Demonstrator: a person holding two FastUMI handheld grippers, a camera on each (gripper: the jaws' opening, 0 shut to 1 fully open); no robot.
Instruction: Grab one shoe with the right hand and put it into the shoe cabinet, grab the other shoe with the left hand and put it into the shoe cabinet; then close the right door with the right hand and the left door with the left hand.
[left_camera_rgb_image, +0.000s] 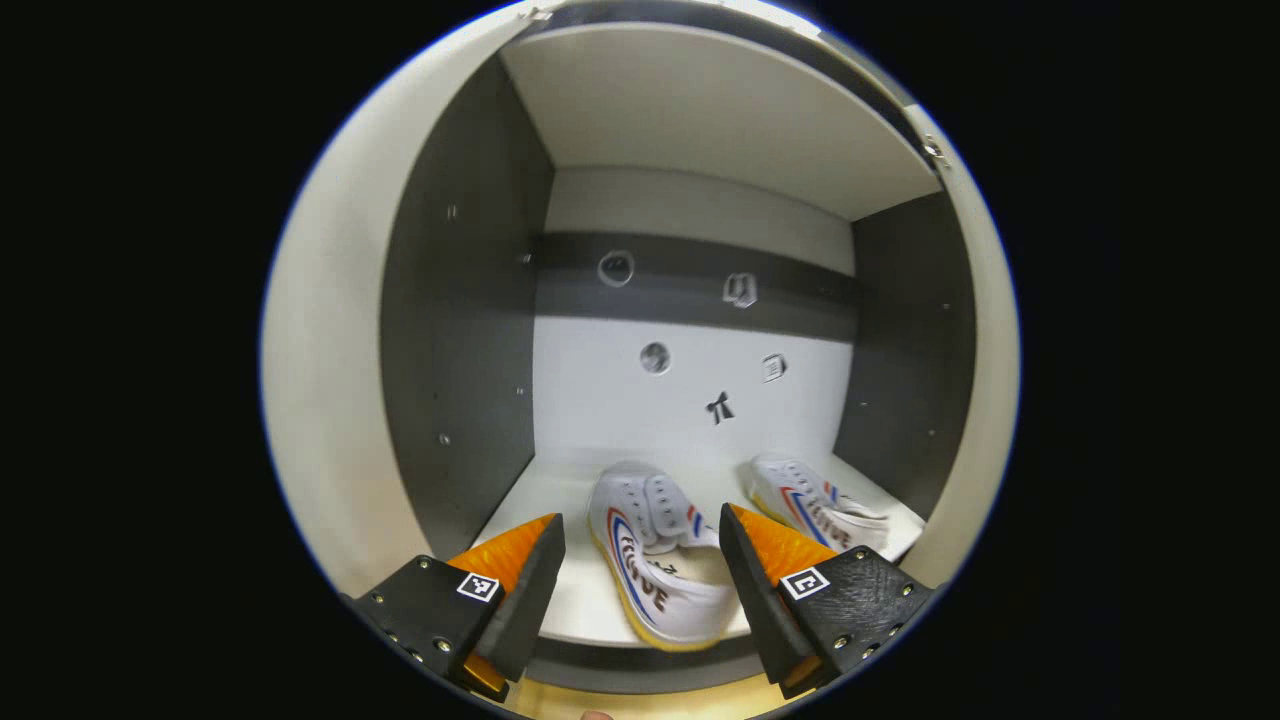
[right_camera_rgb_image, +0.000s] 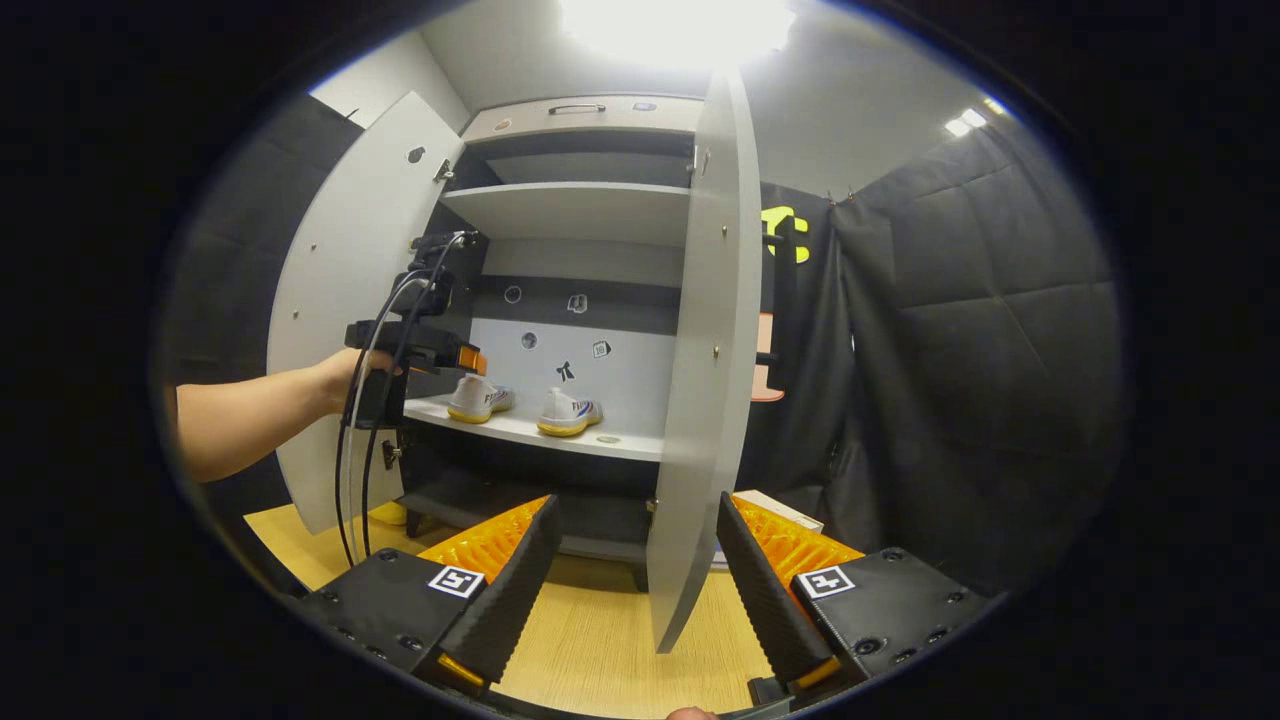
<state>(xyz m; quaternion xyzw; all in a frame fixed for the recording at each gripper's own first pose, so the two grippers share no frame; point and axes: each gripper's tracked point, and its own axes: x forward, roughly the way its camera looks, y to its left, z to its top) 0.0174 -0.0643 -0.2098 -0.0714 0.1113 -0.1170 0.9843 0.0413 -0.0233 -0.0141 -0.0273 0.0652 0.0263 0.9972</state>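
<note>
Both shoes sit on the shoe cabinet's (right_camera_rgb_image: 575, 215) middle shelf (right_camera_rgb_image: 530, 430), toes toward the back panel. In the left gripper view the near shoe (left_camera_rgb_image: 655, 560) lies at the shelf's front edge, heel slightly overhanging; the second shoe (left_camera_rgb_image: 815, 505) rests to its right, close to the right inner wall, with bare shelf between the pair. Left gripper (left_camera_rgb_image: 640, 590) hovers just outside the shelf front, fingers spread wide, holding nothing; the near shoe shows in the gap between them but untouched. Bare shelf lies between the near shoe and the left wall. In the right gripper view a hand (right_camera_rgb_image: 345, 380) holds the left gripper at the shelf's left front corner, beside the left door (right_camera_rgb_image: 345, 300), which is swung fully out. Right door (right_camera_rgb_image: 700, 360) stands edge-on, open, its lower corner between the right gripper's (right_camera_rgb_image: 640, 580) parted, empty fingers but farther off. Wood floor (right_camera_rgb_image: 600, 640) lies below.
</note>
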